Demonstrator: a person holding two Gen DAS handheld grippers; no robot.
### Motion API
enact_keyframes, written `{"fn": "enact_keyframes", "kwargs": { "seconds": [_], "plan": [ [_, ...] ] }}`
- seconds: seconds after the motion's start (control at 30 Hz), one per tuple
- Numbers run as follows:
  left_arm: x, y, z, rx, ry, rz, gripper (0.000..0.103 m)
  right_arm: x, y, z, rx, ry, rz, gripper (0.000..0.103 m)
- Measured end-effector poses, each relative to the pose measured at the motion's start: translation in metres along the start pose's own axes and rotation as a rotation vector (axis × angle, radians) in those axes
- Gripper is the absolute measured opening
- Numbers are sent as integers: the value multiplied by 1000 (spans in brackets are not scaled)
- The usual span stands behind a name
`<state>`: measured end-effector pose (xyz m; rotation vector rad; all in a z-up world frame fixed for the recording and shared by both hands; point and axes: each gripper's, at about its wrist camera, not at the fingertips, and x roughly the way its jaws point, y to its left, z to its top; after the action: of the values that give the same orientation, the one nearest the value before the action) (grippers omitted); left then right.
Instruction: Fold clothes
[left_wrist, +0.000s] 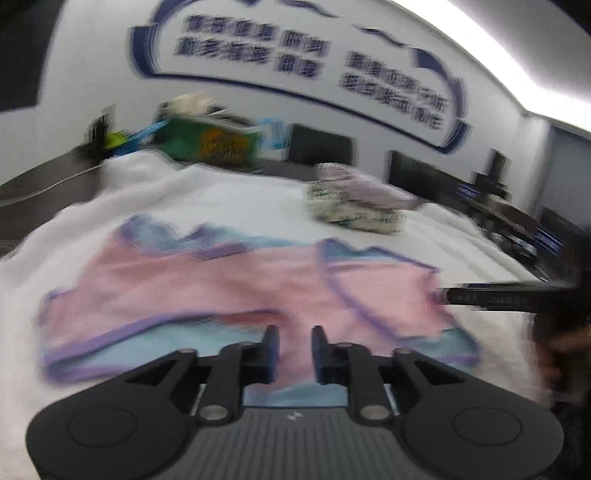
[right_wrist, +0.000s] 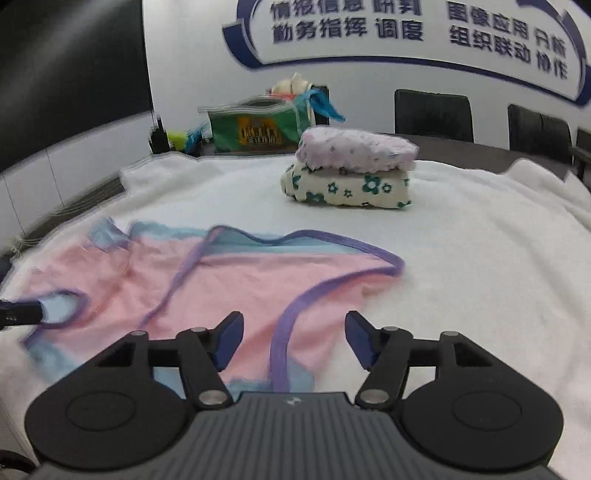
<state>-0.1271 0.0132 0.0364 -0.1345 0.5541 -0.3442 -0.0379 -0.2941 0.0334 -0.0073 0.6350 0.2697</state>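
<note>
Above the pink garment (right_wrist: 229, 288) (lying flat), both grippers' jaws stand apart, empty.

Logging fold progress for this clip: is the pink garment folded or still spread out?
Spread, only partly folded. The pink garment lies flat on the white blanket, purple-trimmed edges loose, unlike the two folded bundles stacked behind it.

A white wall (right_wrist: 184, 74) bears blue Chinese lettering (right_wrist: 347, 26) above black chairs (right_wrist: 432, 114) at a dark table (right_wrist: 480, 151).
</note>
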Motion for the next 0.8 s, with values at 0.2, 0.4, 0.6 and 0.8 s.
{"fn": "enact_keyframes", "kwargs": {
  "seconds": [0.2,0.4,0.6,0.8],
  "plan": [
    [35,-40,-8,101,67,-43,21,17,-7,-11,60,35,-99,2],
    [45,-46,-16,125,131,-71,21,-35,-69,-48,316,6,-244,6],
    [52,-72,2,122,92,-162,32,-28,-60,-28,271,-58,-174,56],
    [80,-125,5,203,123,-213,38,38,-36,18,88,11,-175,58]
  ]
}}
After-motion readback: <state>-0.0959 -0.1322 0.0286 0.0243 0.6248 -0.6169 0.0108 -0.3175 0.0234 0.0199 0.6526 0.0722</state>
